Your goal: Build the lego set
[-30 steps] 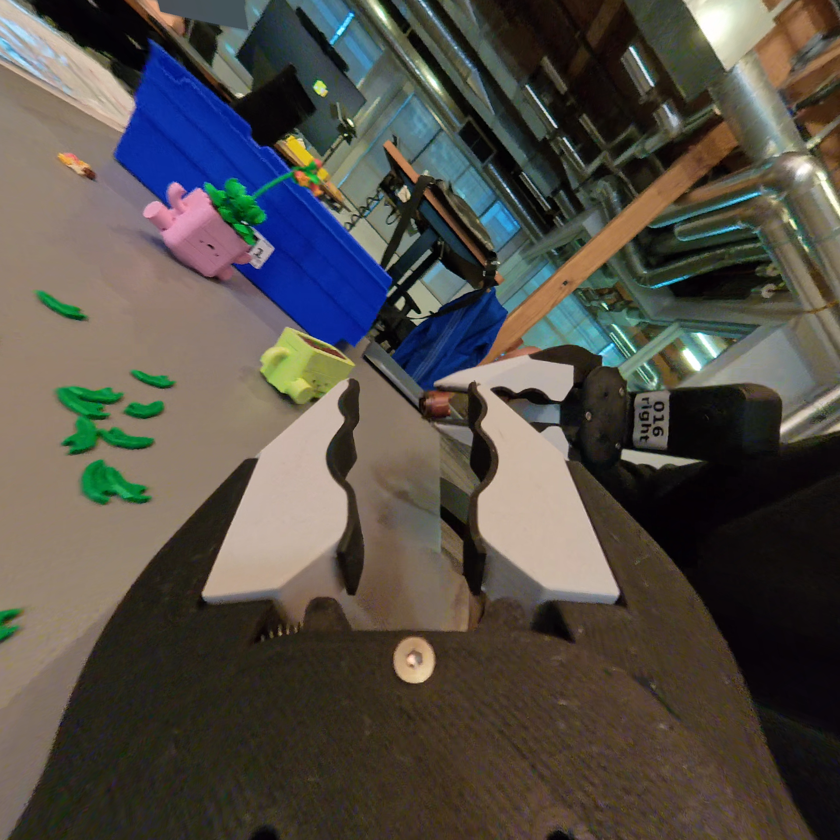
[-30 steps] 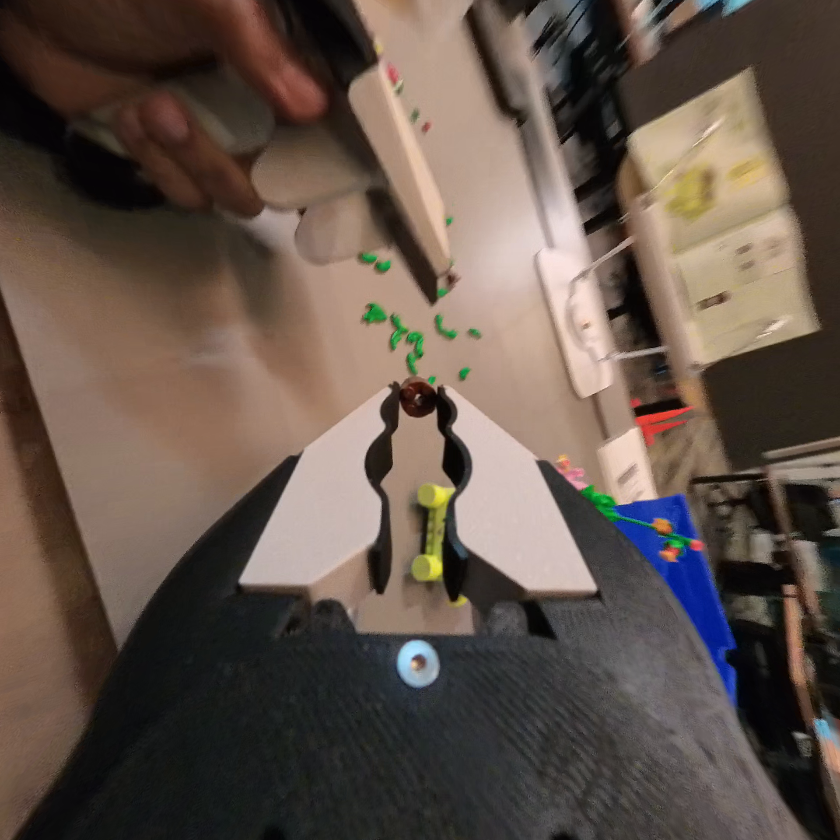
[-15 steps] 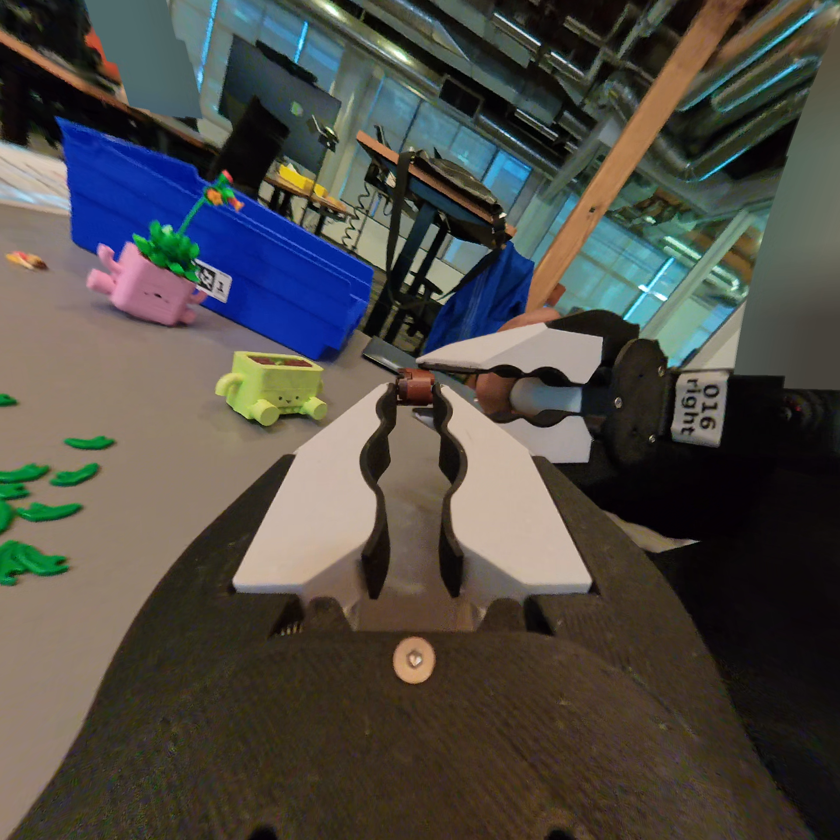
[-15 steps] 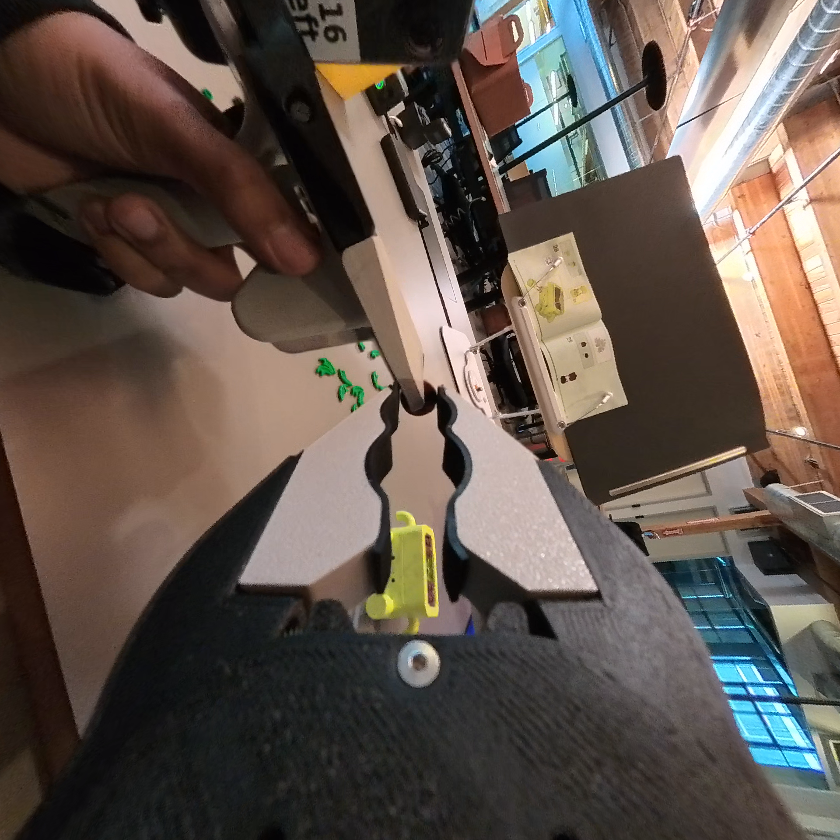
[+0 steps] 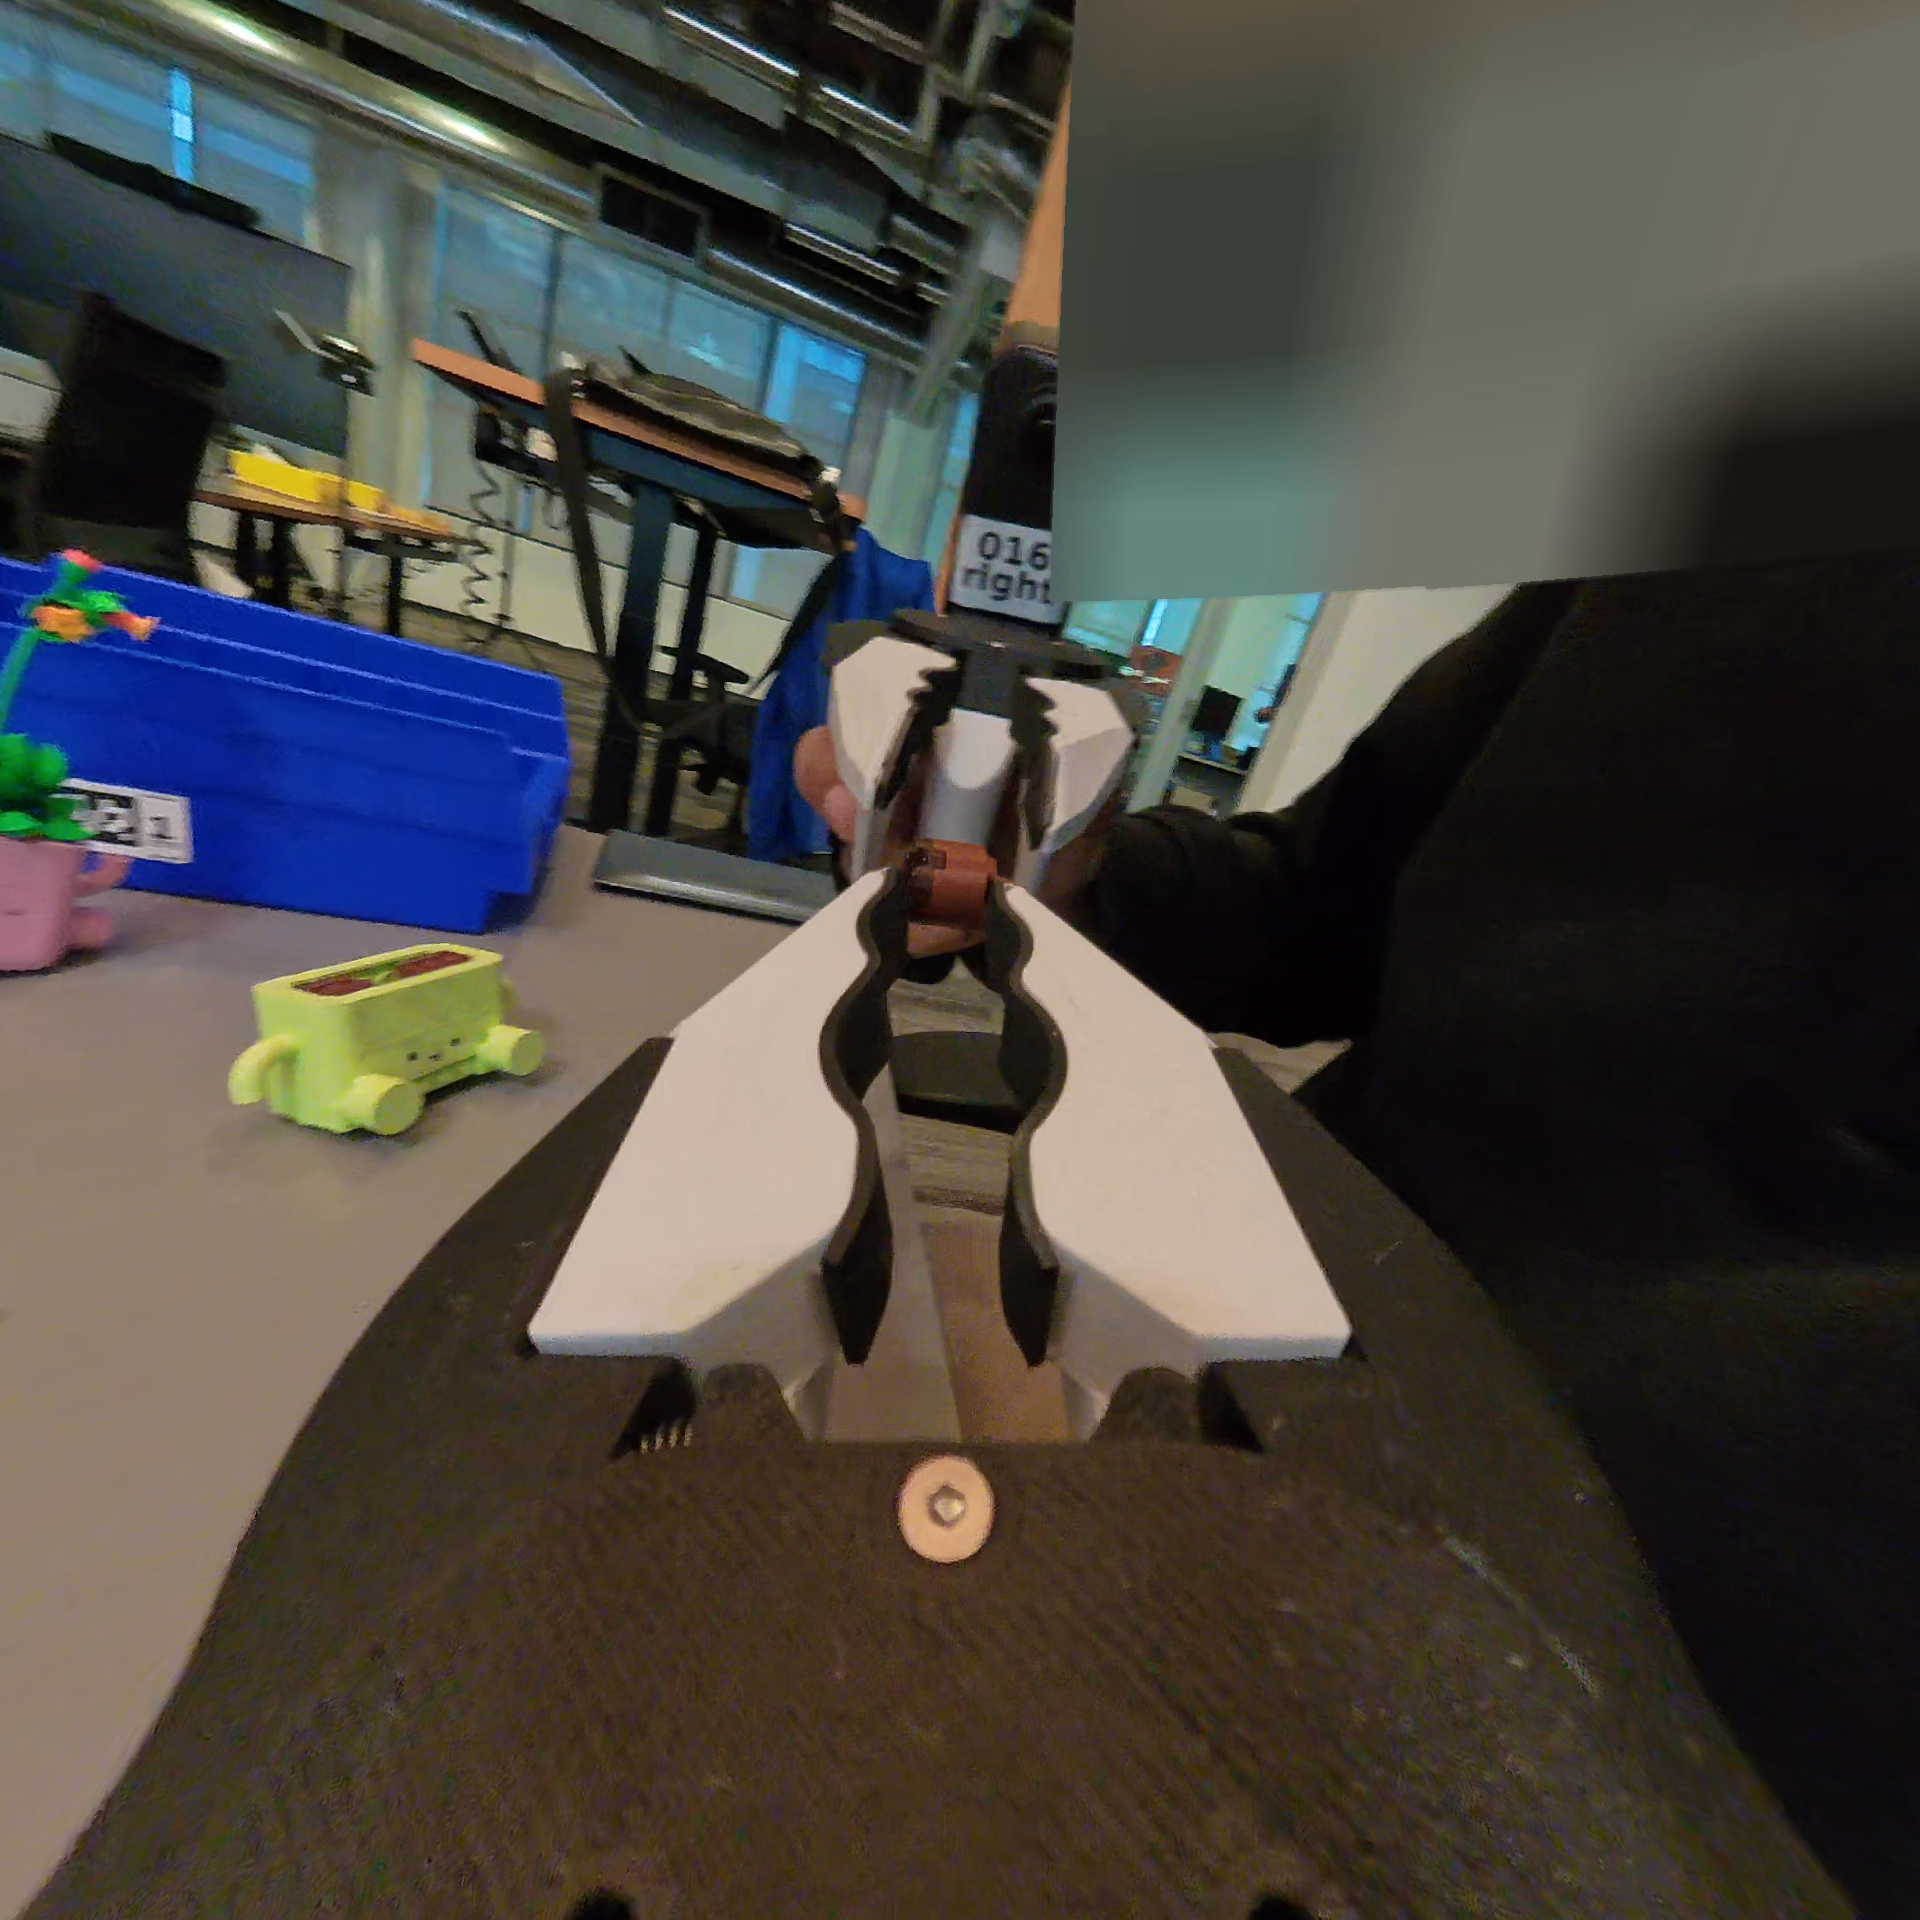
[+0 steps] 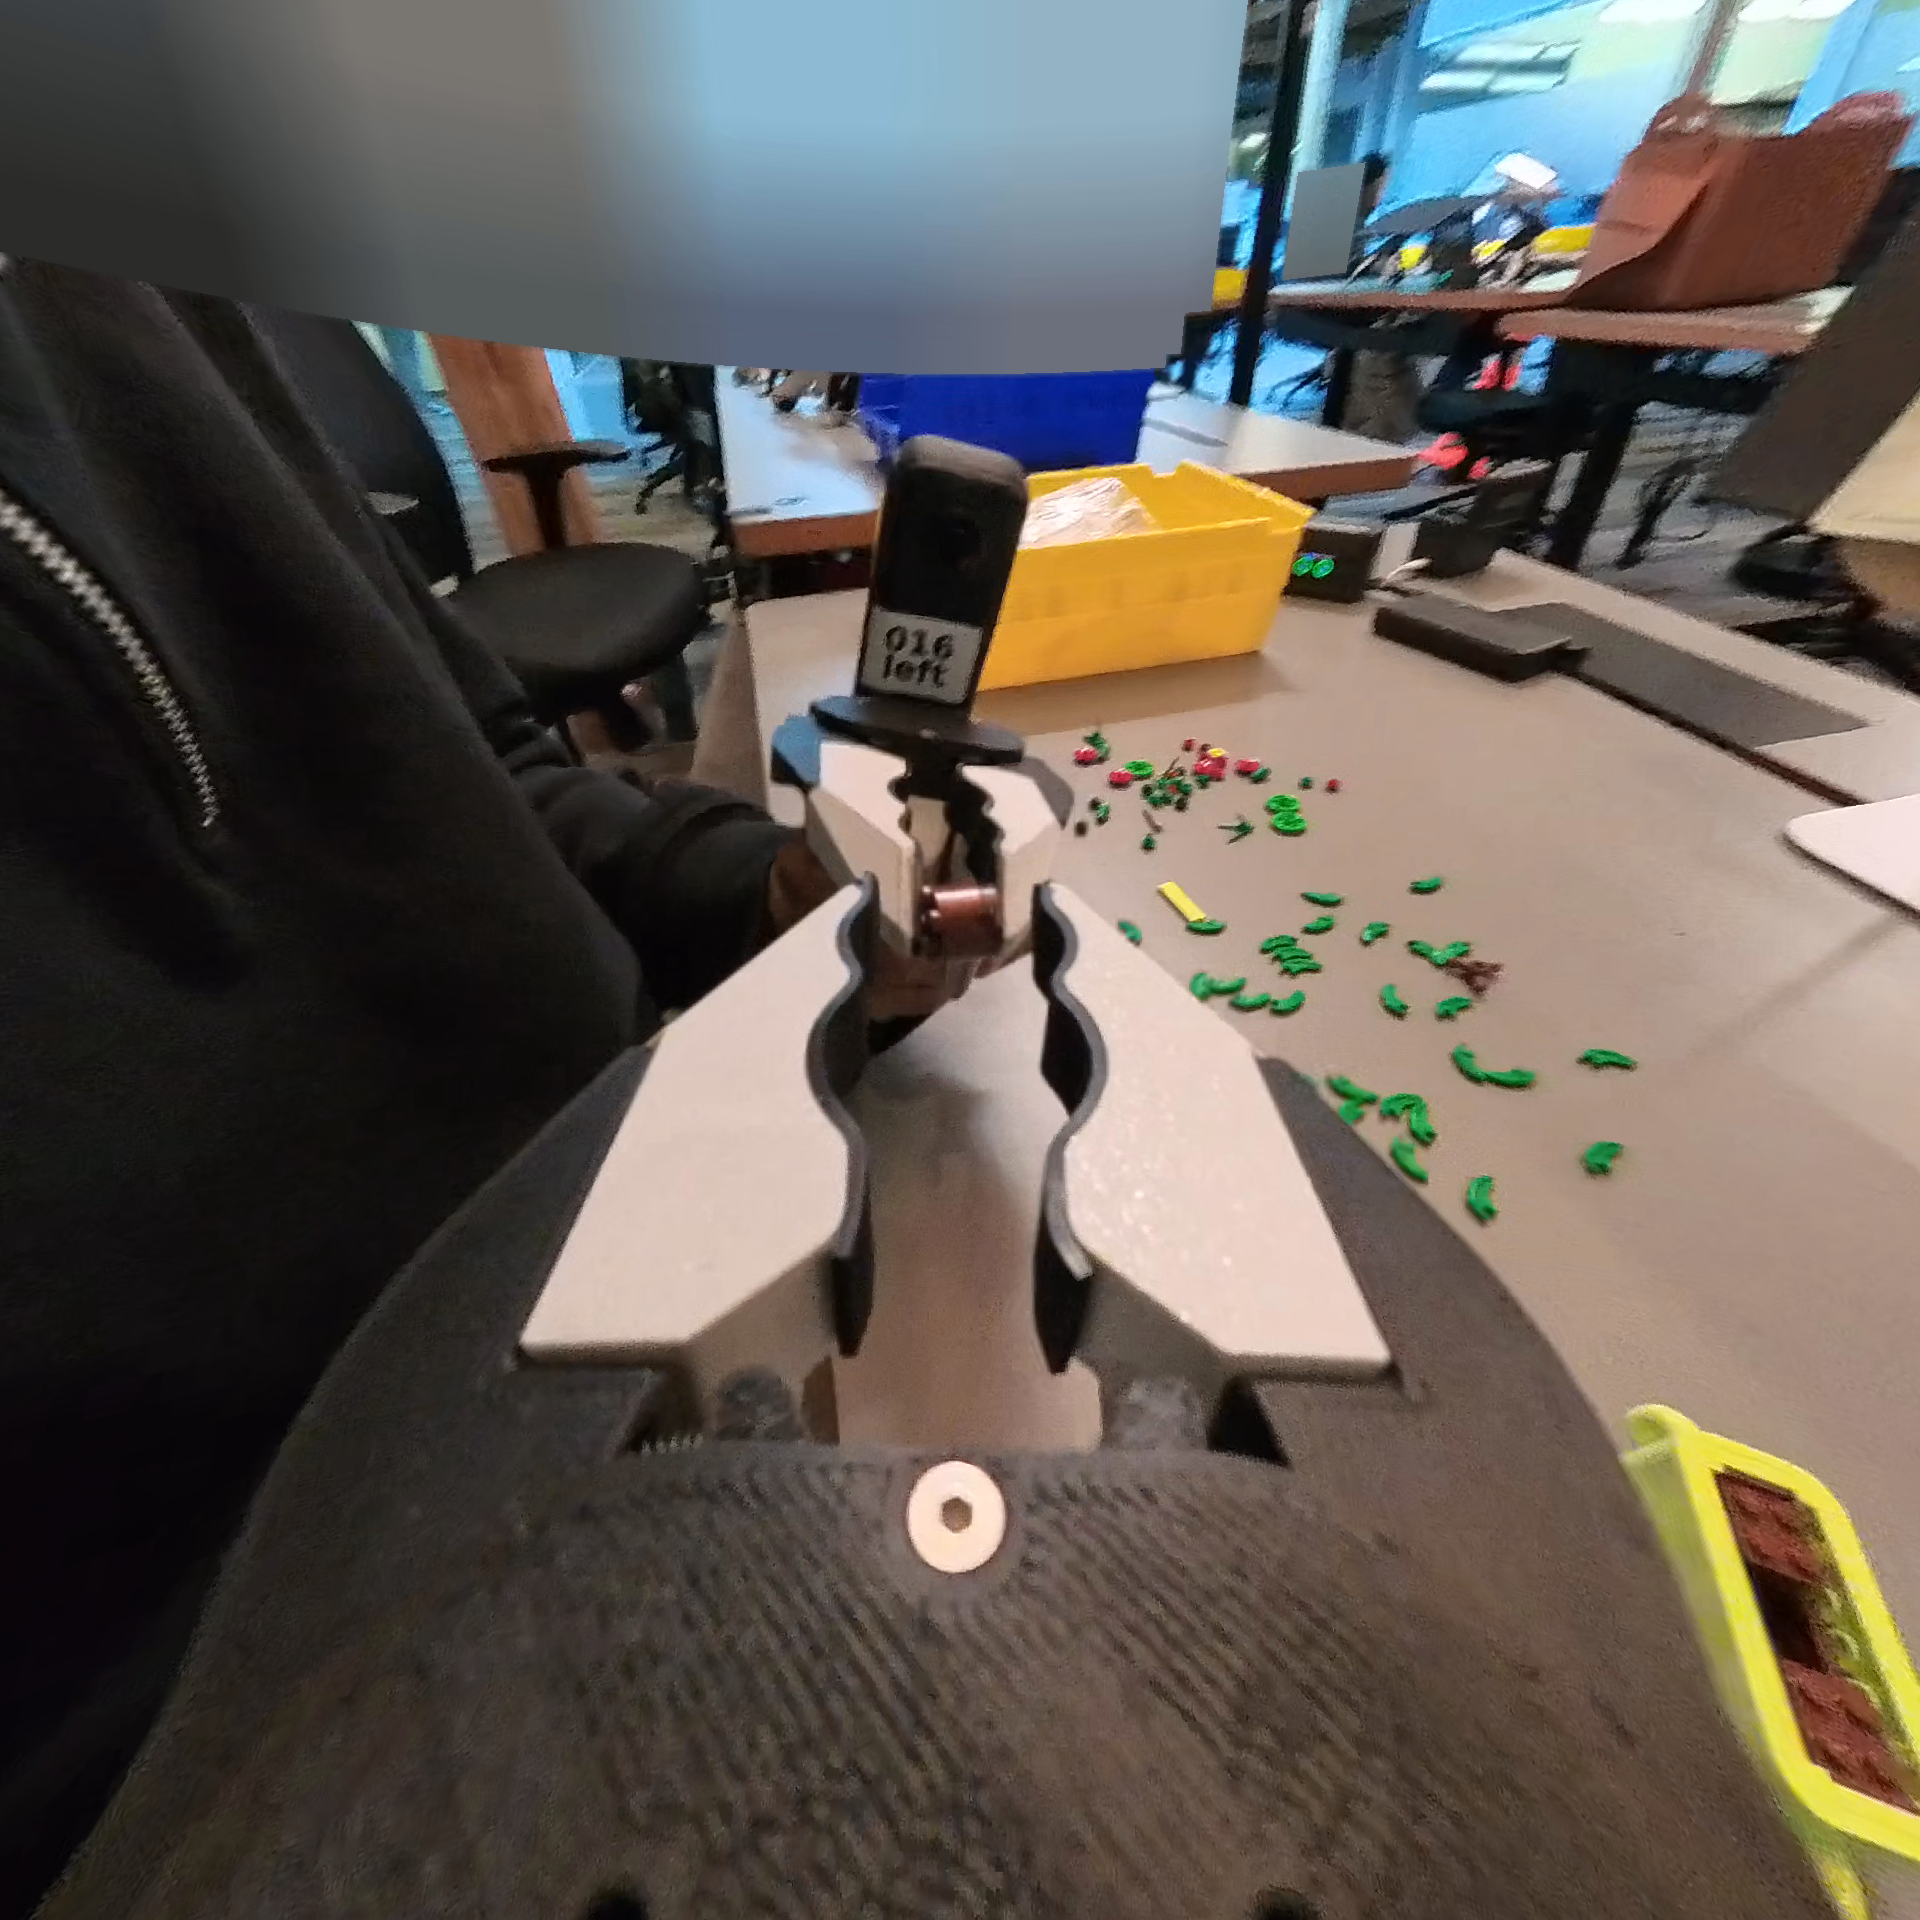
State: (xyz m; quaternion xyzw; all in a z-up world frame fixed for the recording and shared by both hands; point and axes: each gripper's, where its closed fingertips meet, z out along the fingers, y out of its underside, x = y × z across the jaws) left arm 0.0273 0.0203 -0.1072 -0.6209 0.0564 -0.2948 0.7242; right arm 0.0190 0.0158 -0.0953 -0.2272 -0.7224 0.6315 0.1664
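The left gripper (image 5: 948, 902) pinches the small brown piece (image 5: 951, 896) at its tips, the right gripper (image 6: 948, 925) gapes empty — handover judged done — next, carry it toward the lime-green pot (image 5: 379, 1023) at nine o'clock.

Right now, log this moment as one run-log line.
left hand-held gripper: shut on brown piece | right hand-held gripper: open, facing it | lime pot: on table
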